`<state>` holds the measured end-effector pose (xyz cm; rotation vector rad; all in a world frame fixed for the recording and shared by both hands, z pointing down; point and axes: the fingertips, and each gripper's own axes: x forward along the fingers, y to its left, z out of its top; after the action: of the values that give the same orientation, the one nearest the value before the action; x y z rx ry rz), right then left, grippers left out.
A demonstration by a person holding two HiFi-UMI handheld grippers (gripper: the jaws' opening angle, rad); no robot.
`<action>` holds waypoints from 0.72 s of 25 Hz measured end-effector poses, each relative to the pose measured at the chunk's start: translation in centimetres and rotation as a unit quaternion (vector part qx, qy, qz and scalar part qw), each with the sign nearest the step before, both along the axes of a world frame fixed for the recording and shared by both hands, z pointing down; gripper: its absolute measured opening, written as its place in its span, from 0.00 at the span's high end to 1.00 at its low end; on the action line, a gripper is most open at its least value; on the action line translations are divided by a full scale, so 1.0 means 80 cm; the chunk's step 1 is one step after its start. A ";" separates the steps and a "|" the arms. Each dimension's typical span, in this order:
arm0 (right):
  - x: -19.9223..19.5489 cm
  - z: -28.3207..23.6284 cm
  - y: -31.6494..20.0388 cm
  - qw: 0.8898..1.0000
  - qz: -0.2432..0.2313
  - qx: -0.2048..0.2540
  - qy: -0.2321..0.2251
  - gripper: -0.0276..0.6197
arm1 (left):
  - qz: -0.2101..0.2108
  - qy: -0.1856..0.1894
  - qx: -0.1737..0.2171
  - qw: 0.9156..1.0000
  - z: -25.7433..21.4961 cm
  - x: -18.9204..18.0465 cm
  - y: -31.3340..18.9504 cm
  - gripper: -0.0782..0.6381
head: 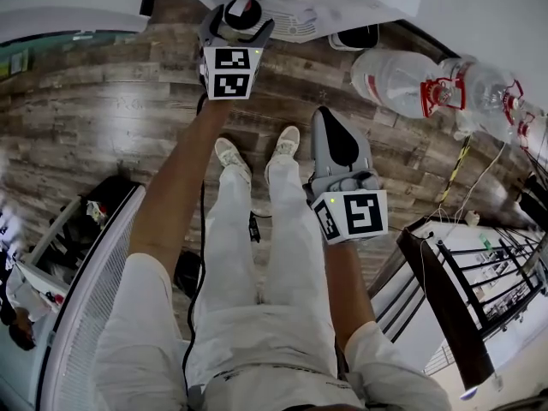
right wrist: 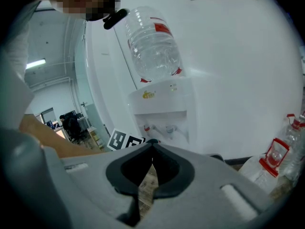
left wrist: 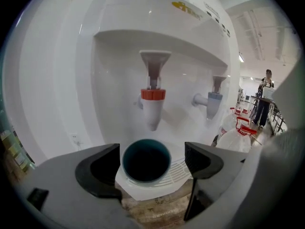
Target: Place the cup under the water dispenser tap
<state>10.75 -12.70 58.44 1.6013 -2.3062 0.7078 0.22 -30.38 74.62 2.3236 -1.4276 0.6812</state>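
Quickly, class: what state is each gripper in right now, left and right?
Left gripper: open, jaws apart on either side of the cup, which stands on the drip tray.
Right gripper: closed, holding nothing.

I can read no words or numbers anywhere. The water dispenser [left wrist: 119, 42] carries a small yellow logo [left wrist: 189, 8] above its taps [left wrist: 152, 106], too blurred to make out. The red labels [head: 441, 94] on the bottles [head: 398, 80] beside it are equally illegible.

Your head view looks steeply down; left gripper view faces the white plastic water dispenser [left wrist: 143, 37] close, right gripper view shares it [right wrist: 162, 97], farther back.
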 end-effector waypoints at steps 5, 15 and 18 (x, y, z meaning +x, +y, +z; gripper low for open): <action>0.000 -0.021 0.001 1.000 0.004 0.010 0.000 0.96 | -0.009 0.005 -0.003 1.000 -0.022 -0.003 0.010 0.31; -0.028 -0.080 -0.003 0.999 0.000 0.038 -0.006 0.96 | -0.032 0.046 -0.011 0.998 -0.091 -0.016 0.046 0.32; -0.037 -0.099 -0.001 0.999 -0.003 0.045 -0.004 0.96 | -0.032 0.055 -0.005 0.998 -0.118 -0.019 0.054 0.35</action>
<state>7.76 -12.77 50.54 1.6323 -2.3789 0.6183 -1.28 -26.08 65.16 2.2610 -1.4394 0.5331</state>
